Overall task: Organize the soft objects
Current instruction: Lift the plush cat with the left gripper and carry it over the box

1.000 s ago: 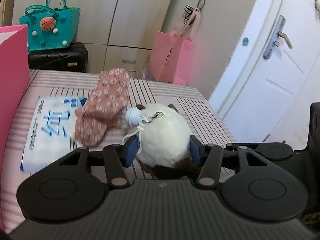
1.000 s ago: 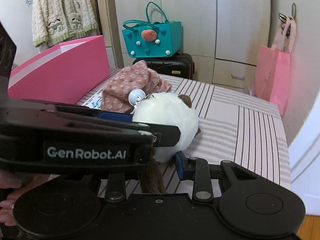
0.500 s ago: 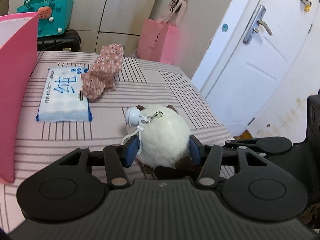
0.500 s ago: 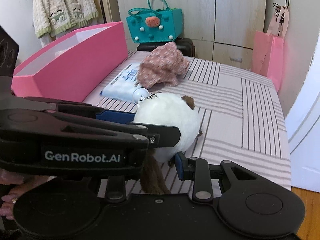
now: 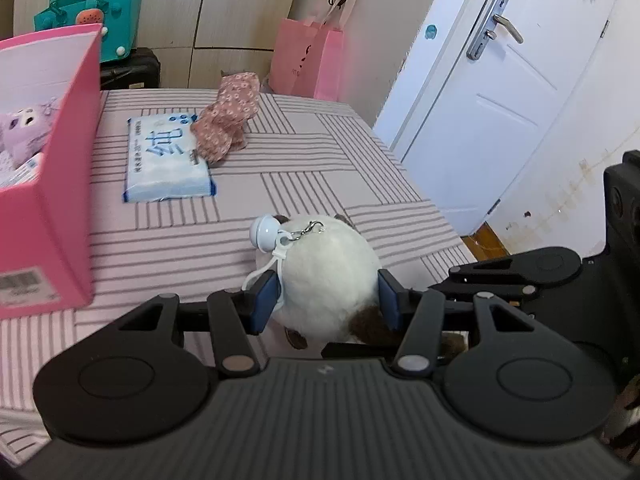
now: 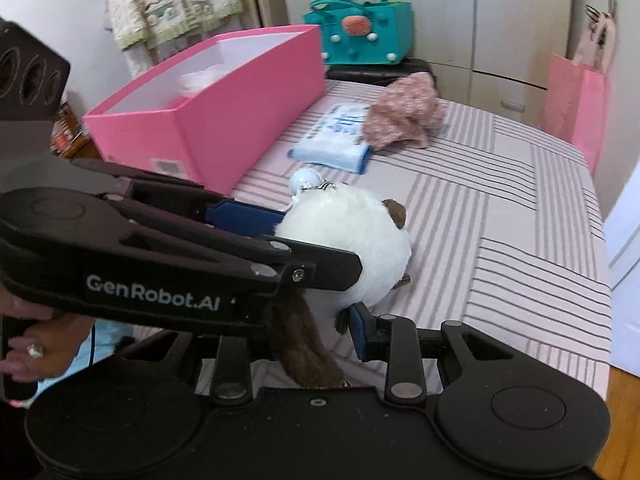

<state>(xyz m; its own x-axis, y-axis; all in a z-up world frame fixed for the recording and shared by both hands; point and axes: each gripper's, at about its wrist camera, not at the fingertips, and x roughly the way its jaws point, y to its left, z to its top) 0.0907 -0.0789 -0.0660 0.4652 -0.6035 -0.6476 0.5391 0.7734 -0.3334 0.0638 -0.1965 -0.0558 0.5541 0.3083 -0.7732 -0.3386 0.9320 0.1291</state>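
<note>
**Plush toy held by both grippers**

We pinch the white plush toy (image 5: 328, 276) in the left gripper (image 5: 326, 300), above the striped table (image 5: 304, 168) and right of the pink box (image 5: 44, 168). The right gripper (image 6: 296, 320) clamps its brown tail (image 6: 304, 344); one right pad is hidden.

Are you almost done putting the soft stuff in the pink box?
Not quite. A purple plush toy already lies in the pink box. The white plush toy is in hand: the left tongs squeeze its sides, and the right tongs hold its brown tail end. The floral cloth and tissue pack wait on the striped bed.
</note>
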